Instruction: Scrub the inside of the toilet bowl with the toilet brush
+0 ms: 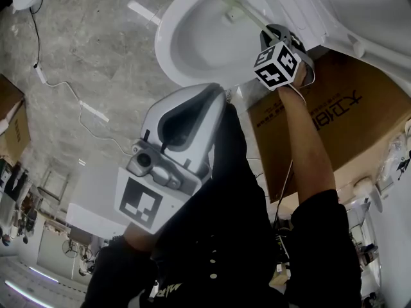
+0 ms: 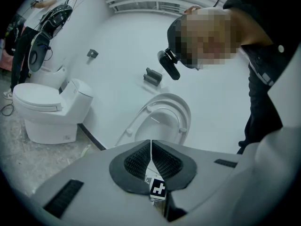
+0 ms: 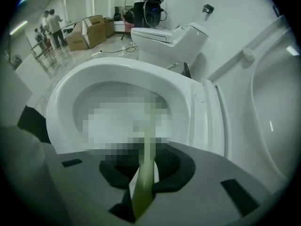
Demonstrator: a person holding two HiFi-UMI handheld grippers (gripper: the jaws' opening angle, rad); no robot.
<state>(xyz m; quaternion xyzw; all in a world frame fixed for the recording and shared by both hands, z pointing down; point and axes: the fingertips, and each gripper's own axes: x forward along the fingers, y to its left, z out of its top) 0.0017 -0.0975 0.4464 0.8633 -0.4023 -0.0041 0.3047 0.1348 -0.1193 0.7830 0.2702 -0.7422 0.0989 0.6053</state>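
The white toilet bowl (image 1: 192, 37) lies open at the top of the head view, its seat and lid (image 1: 366, 11) raised. My right gripper (image 1: 271, 36) hovers over the bowl's rim, shut on the pale green brush handle (image 1: 247, 10), which slants down into the bowl. In the right gripper view the handle (image 3: 149, 140) runs out between the jaws of the right gripper (image 3: 146, 166) into the bowl (image 3: 66, 112); a mosaic patch hides the brush head. My left gripper (image 1: 215, 98) is held back from the bowl, near my body. The left gripper (image 2: 151, 147) is shut with nothing in it.
A cardboard box (image 1: 334, 114) stands right of the toilet. A cable (image 1: 64, 88) trails over the marbled floor at the left. A second toilet (image 3: 169, 39) stands further back, with boxes (image 3: 89, 32) and people beyond it. The raised seat (image 3: 277, 102) sits close on the right.
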